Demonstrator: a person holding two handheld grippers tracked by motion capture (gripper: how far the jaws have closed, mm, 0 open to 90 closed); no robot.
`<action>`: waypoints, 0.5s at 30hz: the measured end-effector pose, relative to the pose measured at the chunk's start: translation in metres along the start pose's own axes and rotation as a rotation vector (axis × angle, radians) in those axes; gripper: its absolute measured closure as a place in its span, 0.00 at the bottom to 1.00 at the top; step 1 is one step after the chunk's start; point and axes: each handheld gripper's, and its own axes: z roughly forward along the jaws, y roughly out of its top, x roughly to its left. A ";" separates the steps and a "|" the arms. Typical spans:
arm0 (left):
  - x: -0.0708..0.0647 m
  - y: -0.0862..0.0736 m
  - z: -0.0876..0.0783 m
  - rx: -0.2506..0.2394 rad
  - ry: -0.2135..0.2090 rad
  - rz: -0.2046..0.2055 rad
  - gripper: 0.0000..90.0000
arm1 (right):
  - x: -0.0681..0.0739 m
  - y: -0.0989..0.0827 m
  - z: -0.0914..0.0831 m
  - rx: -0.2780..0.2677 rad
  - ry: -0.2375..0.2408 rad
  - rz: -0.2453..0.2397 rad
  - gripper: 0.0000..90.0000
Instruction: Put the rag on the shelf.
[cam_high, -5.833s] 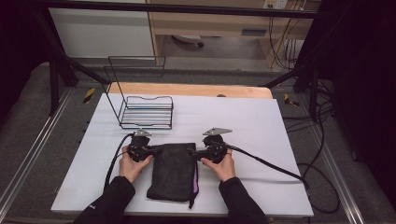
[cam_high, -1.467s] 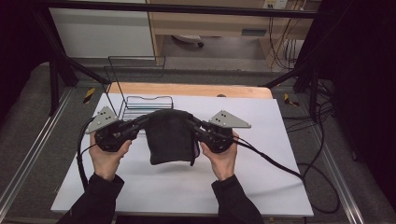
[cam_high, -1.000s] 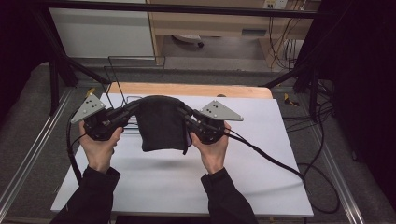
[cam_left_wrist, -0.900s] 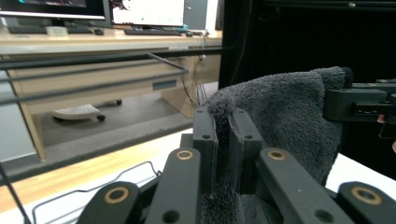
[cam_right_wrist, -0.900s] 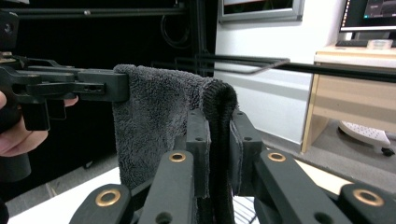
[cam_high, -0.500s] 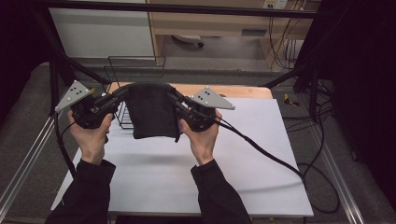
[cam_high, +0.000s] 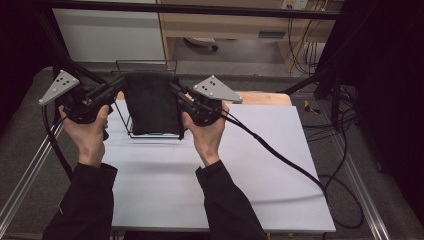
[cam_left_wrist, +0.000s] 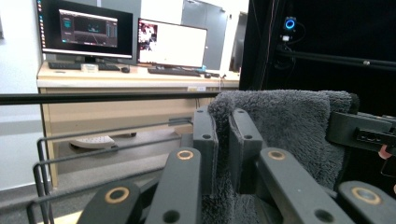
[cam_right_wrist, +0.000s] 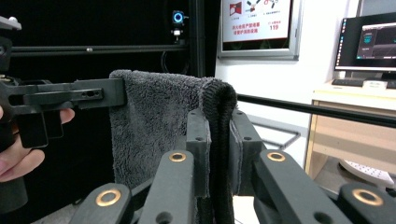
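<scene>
A folded dark grey towel (cam_high: 150, 102) hangs in the air between my two grippers, just over the black wire basket (cam_high: 131, 133) at the far left of the white table (cam_high: 250, 165). My left gripper (cam_high: 120, 83) is shut on the towel's upper left corner. My right gripper (cam_high: 173, 89) is shut on its upper right corner. In the left gripper view the jaws (cam_left_wrist: 223, 140) pinch the fluffy towel (cam_left_wrist: 289, 126), with the basket's wire (cam_left_wrist: 93, 137) behind. In the right gripper view the jaws (cam_right_wrist: 218, 140) clamp the towel's folded edge (cam_right_wrist: 149, 121).
A wooden board (cam_high: 260, 97) lies along the table's far edge. The right gripper's cable (cam_high: 280, 155) trails across the table to the right. A black frame bar (cam_right_wrist: 317, 109) runs behind, and a desk with monitors (cam_left_wrist: 140, 42) stands farther off.
Both hands have risen and moved toward the far left, carrying the towel from mid-table to above the wire basket. The grips have not changed.
</scene>
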 end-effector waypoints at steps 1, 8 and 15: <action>0.001 0.002 -0.001 -0.006 0.000 -0.002 0.92 | 0.000 0.002 0.002 -0.003 0.000 0.001 0.90; 0.007 0.017 -0.002 -0.041 0.007 -0.001 0.92 | 0.003 0.020 0.012 -0.028 0.005 -0.015 0.90; 0.009 0.035 -0.003 -0.078 0.015 0.010 0.92 | 0.003 0.038 0.019 -0.059 0.005 -0.028 0.91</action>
